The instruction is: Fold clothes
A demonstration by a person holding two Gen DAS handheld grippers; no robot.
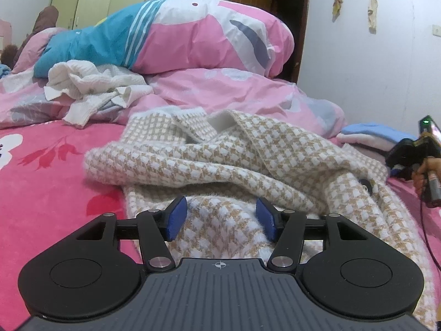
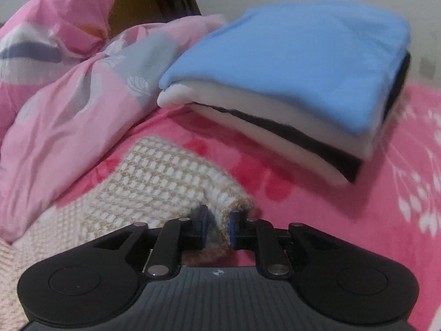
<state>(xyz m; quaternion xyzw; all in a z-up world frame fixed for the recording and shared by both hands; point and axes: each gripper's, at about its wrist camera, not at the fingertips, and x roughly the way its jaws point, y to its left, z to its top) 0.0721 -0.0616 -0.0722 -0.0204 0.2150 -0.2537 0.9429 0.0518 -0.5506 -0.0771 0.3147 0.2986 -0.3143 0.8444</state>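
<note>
A beige-and-white houndstooth sweater (image 1: 248,160) lies crumpled on the pink bed, collar toward the far side. My left gripper (image 1: 220,218) hovers low over its near hem, open, blue pads (image 1: 176,218) wide apart with the knit showing between them. In the right wrist view the sweater's sleeve (image 2: 154,171) stretches out over the bedspread, its cuff (image 2: 234,207) lying between the fingers of my right gripper (image 2: 219,224). The jaws stand apart: the cuff rests against the right pad with a gap to the left pad. A person's hand (image 1: 421,176) on that gripper shows at the right edge.
A folded stack (image 2: 289,82) with a blue garment on top sits just beyond the cuff. A bunched pink quilt (image 1: 209,33) fills the back of the bed, and a crumpled white garment (image 1: 91,88) lies at the back left. The flowered bedspread (image 1: 41,165) is pink. A door (image 1: 286,22) stands open behind.
</note>
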